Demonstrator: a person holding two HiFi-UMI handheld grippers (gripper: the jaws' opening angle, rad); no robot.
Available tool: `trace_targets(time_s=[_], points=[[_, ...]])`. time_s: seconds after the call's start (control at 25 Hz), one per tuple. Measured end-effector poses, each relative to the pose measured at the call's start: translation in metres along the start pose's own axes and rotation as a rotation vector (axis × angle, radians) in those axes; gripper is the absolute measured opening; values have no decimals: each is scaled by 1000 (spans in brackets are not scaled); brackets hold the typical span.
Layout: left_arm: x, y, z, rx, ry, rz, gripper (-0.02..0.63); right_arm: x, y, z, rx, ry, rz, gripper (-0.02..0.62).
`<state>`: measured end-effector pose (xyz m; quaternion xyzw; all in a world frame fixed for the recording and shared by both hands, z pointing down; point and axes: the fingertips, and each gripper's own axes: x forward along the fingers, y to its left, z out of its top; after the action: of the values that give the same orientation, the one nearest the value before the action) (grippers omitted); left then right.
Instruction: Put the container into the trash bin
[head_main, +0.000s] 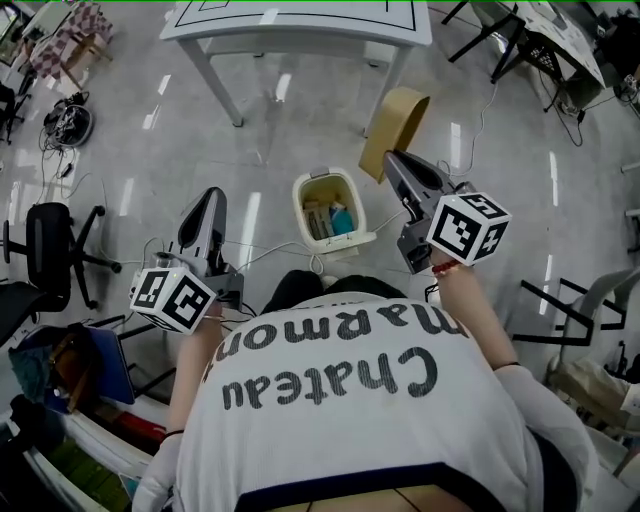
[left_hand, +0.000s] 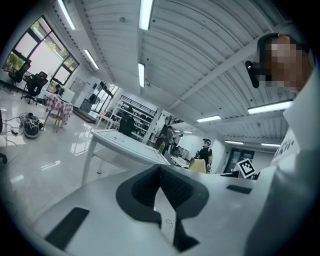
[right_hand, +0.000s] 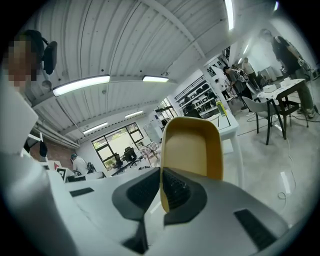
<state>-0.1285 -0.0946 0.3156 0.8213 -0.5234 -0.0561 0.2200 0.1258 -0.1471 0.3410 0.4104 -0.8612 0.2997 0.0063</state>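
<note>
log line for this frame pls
phase: carry | right gripper: shut on container rim | left gripper: shut, empty | container: aloft, not yet in trash bin | trash bin: open, partly filled

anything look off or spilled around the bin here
Nothing stands out. The trash bin stands upright on the floor with rubbish inside, and no spill shows around it. The right gripper grips the tan container by its edge, tilted, beside the bin and not yet in it.
</note>
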Motion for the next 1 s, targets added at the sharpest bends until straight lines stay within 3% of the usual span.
trace_targets(time_s=[0.28, 0.64, 0.8, 1.0], points=[[-8, 21, -24, 4, 77, 64, 23, 26, -13, -38, 31, 93, -19, 38], [25, 75, -37, -76, 129, 70, 23, 82, -30, -76, 73, 218, -36, 39], [46, 96, -49, -107, 178, 53, 23, 111, -33, -101, 31, 326, 4, 38], [59, 125, -71, -167, 264, 30, 23, 143, -45, -145, -5, 482, -35, 39]])
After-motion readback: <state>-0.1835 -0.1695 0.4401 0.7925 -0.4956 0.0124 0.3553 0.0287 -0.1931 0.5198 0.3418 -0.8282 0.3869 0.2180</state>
